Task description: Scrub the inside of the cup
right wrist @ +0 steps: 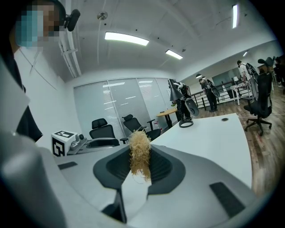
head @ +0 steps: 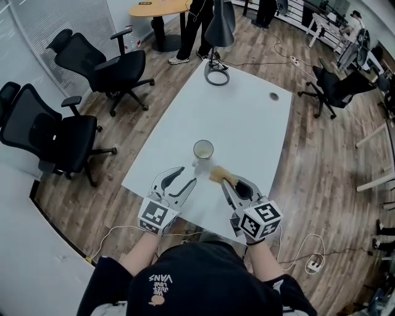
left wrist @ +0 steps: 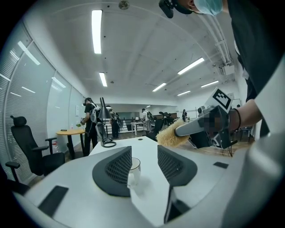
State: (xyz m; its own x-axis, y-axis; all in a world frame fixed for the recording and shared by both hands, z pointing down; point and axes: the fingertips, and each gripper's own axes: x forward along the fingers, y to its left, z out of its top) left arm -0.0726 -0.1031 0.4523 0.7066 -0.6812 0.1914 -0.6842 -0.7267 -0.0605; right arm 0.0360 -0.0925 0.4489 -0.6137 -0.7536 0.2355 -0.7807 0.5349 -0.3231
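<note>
A white cup (head: 203,150) with a dark rim stands upright on the white table (head: 247,117). My left gripper (head: 185,176) hovers just short of it, jaws partly apart with nothing between them. In the left gripper view the cup (left wrist: 134,170) stands beyond the jaws, close to the left one, handle toward me. My right gripper (head: 231,182) is shut on a brush whose tan bristle head (head: 218,174) points at the cup from its lower right. The bristles (right wrist: 140,155) stick up between the right jaws. The brush (left wrist: 171,135) also shows in the left gripper view.
A grey desk lamp (head: 217,37) with a ring base stands at the table's far end, near a round cable hole (head: 274,96). Black office chairs (head: 55,133) stand left of the table. People (left wrist: 91,120) stand far off by a round yellow table (head: 157,8).
</note>
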